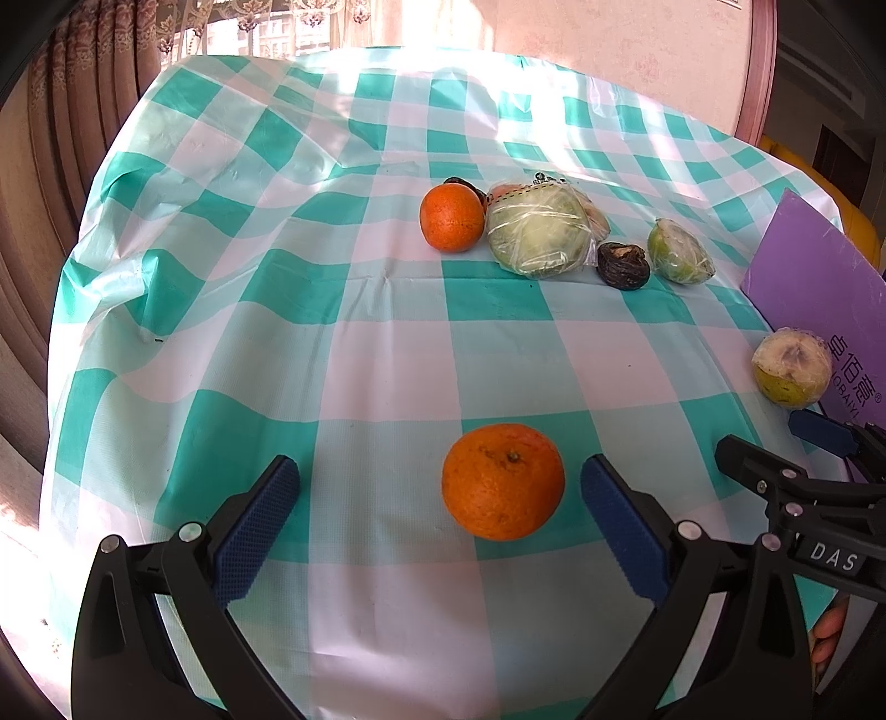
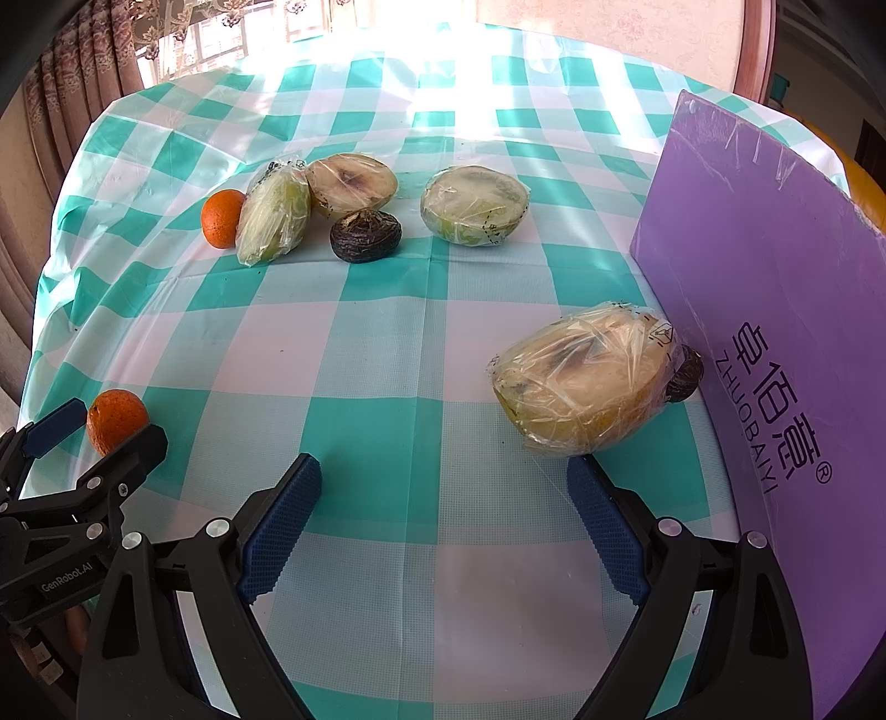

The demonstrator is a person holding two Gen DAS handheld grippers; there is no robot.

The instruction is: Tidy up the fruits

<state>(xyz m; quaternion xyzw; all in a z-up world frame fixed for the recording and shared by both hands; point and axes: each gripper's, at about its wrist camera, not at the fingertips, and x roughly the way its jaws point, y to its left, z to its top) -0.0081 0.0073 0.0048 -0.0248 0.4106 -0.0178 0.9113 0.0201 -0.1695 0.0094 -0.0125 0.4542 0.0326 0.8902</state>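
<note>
The left gripper (image 1: 440,498) stands wide open and holds nothing; an orange (image 1: 503,481) sits on the cloth between its blue pads, nearer the right one but touching neither. The right gripper (image 2: 443,509) is just as wide, also holding nothing, with a wrapped half fruit (image 2: 581,382) just past its right fingertip; whether they touch is hard to tell.

A teal and white checked tablecloth (image 1: 387,343) covers the table, bright with sun from a curtained window (image 1: 232,33) at the far side. A purple board (image 2: 775,310) stands at the right. Far off lie a second orange (image 1: 452,217), more wrapped fruit halves (image 2: 475,206) and a dark wrinkled fruit (image 2: 365,235).

Another dark lump (image 2: 685,374) is mostly hidden behind the near wrapped fruit.
</note>
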